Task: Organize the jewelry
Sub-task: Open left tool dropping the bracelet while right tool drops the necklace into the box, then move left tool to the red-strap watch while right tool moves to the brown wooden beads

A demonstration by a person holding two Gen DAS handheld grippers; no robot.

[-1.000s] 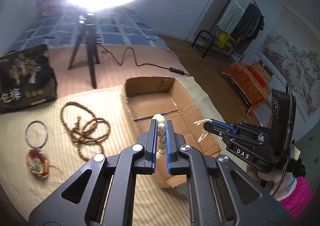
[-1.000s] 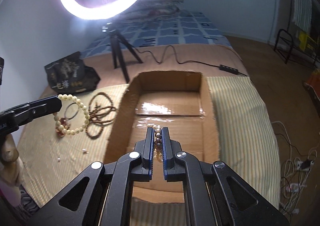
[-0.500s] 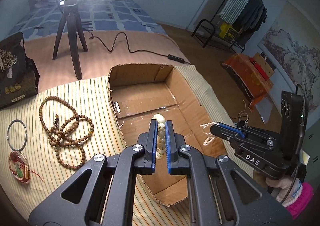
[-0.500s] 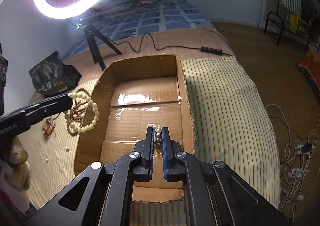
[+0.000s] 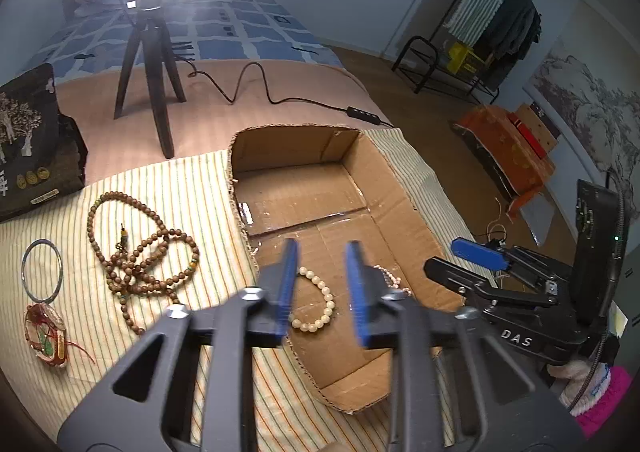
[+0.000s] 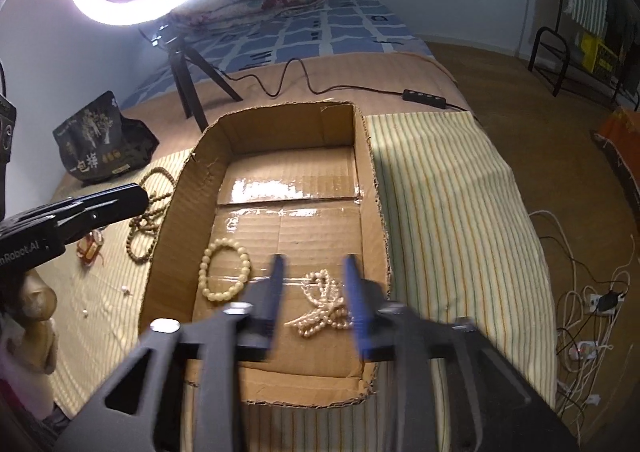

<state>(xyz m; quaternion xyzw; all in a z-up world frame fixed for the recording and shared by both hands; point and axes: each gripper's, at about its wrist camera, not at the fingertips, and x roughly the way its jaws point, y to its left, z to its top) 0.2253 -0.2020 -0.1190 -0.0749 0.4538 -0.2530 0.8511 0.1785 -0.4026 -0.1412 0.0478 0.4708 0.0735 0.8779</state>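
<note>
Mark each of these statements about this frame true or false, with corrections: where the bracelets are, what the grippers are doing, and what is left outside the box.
1. Both grippers, the left gripper and the right gripper, are open and hold nothing. True.
2. The cream bead bracelet lies on the striped cloth. False: it lies inside the cardboard box.
3. The pearl strand lies bunched on the box floor. True.
4. The long brown bead necklace is in the box. False: it lies on the striped cloth beside it.
5. The metal ring is outside the box. True.
</note>
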